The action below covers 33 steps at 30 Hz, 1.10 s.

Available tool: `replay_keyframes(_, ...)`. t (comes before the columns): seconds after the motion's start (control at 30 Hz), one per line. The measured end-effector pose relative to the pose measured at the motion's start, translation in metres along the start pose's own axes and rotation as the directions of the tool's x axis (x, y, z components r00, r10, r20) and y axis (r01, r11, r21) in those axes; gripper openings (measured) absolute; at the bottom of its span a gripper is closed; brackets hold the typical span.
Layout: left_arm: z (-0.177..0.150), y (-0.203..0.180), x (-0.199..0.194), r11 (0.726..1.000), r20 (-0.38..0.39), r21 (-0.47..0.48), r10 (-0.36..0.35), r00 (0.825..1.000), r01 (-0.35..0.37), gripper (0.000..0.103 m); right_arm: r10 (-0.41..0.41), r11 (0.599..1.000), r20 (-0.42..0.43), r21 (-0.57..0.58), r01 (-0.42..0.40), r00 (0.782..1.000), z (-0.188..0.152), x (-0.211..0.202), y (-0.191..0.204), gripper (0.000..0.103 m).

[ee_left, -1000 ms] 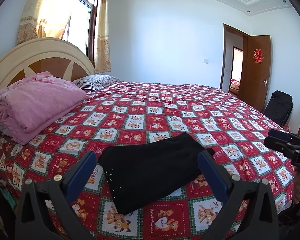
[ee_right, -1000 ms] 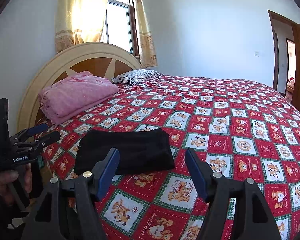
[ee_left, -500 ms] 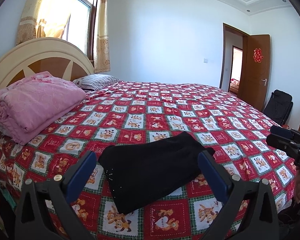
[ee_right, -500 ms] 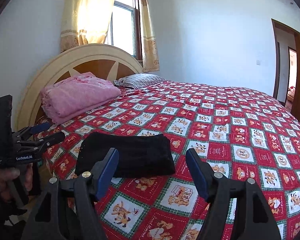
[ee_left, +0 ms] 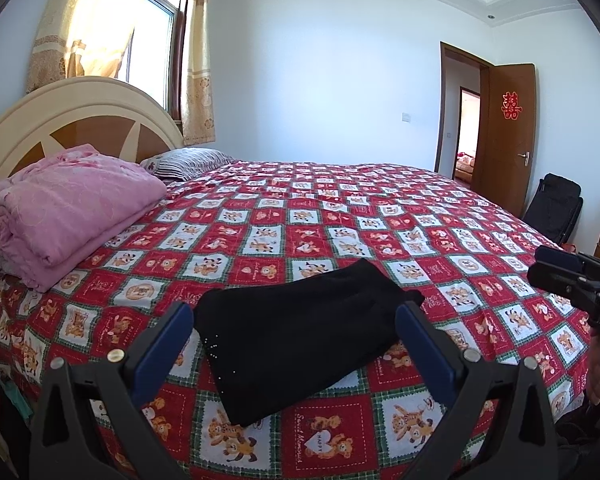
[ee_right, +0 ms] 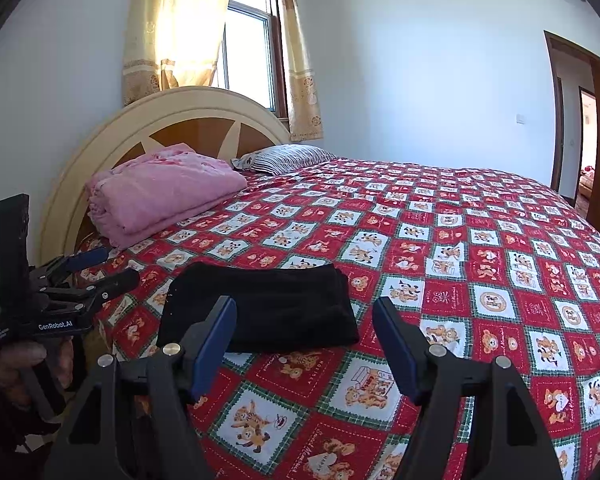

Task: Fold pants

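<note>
Your folded pants lie lengthwise along the bed edge, well short of the pink blanket; both grippers, left and right, hover released.

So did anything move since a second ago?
Hardly. The right tongs tipped up a little, so the bed sits lower in their view. Both tongs stayed open and empty, left tongs steady. The folded black pants lie unmoved on the teddy-bear bedspread.
</note>
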<state>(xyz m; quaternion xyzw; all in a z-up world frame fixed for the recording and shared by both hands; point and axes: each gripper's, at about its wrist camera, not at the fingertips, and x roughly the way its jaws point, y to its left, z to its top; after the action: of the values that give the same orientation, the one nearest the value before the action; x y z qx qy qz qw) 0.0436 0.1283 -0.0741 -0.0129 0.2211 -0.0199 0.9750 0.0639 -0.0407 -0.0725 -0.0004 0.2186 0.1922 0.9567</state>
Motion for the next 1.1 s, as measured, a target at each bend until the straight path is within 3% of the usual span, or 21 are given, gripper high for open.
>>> replay_keyframes(0.33,-0.001,0.0,0.005,1.0,-0.038,0.008,0.001,0.999,0.0,0.103,-0.004,1.0,0.0,0.001,0.004,1.0,0.0,0.0,-0.003,0.072)
replay_keyframes(0.63,0.001,-0.003,0.0,0.999,-0.002,0.021,0.025,1.0,-0.025,0.103,-0.009,1.0,0.005,-0.001,0.009,1.0,0.0,-0.001,-0.002,0.073)
replay_keyframes(1.1,-0.003,0.006,0.006,0.998,-0.021,-0.01,0.054,0.998,-0.054,0.103,-0.008,1.0,-0.007,-0.009,0.008,1.0,0.0,0.002,0.001,0.073)
